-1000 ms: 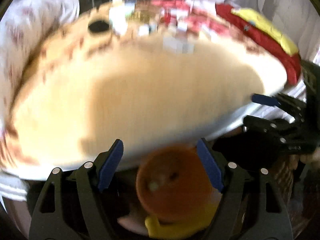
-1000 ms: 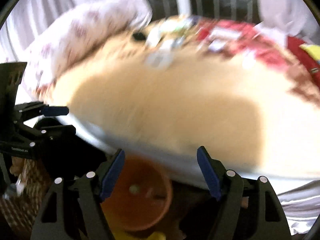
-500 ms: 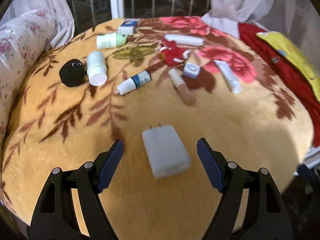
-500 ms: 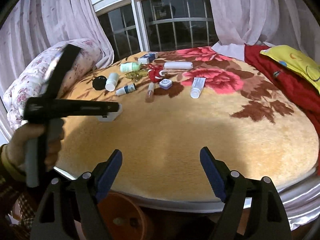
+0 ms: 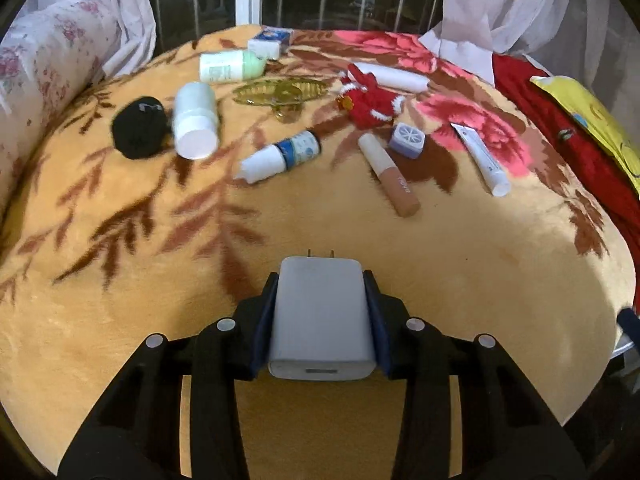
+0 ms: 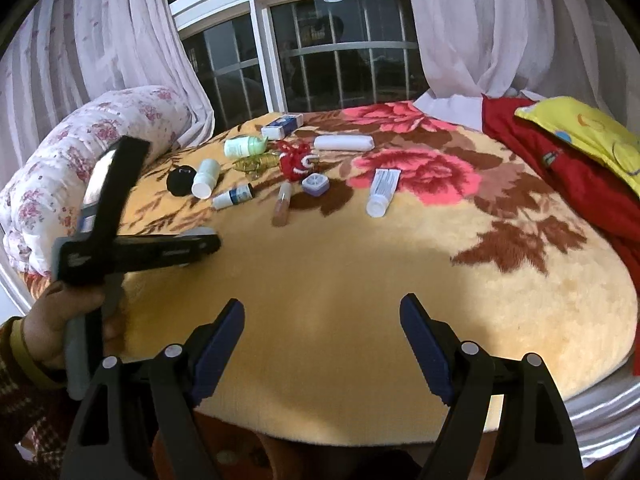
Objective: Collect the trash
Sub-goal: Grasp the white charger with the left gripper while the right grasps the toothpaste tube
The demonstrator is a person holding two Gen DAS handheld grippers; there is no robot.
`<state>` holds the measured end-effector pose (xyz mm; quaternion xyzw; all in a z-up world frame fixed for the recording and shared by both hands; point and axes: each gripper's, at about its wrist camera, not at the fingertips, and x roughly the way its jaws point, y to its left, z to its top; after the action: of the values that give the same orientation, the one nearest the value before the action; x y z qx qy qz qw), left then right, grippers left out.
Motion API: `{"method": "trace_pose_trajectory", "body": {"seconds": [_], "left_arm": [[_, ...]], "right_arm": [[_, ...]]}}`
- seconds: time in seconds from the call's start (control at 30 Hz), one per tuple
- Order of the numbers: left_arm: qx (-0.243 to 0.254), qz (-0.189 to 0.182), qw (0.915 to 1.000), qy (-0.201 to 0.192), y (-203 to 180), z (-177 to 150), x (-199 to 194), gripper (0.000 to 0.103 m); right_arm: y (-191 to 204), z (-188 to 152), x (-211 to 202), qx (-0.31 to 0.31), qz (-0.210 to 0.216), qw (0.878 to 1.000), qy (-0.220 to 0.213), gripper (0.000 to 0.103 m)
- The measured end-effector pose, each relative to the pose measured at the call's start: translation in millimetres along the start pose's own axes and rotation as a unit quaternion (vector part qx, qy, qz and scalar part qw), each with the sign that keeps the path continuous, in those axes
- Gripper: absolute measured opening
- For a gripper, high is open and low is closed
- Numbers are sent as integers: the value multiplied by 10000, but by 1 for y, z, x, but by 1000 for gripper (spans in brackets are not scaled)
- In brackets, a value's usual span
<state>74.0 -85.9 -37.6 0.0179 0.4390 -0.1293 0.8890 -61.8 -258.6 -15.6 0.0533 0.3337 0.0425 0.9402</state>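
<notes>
Lying beyond white charger (image 5: 322, 320), pinched by left gripper (image 5: 322, 312): dropper bottle (image 5: 280, 156), lip-gloss tube (image 5: 389, 176); right gripper (image 6: 322, 348) spread.

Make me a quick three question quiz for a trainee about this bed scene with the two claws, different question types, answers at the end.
1. True or false: the left claw is shut on the white charger.
2. Multiple choice: the right claw is A) shut on a tube, B) open and holding nothing, C) out of view.
3. Fill in: the black pouch lies right beside the white ______.

Key: 1 true; 2 B; 3 bottle.
</notes>
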Motion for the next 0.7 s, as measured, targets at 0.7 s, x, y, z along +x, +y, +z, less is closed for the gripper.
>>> {"method": "trace_pose_trajectory", "body": {"seconds": [0.7], "left_arm": [[-56,-7,9990,-432,41,-46,-52,40]], "right_arm": [[-53,139,196,68,-1357,9827,1261,70]]}}
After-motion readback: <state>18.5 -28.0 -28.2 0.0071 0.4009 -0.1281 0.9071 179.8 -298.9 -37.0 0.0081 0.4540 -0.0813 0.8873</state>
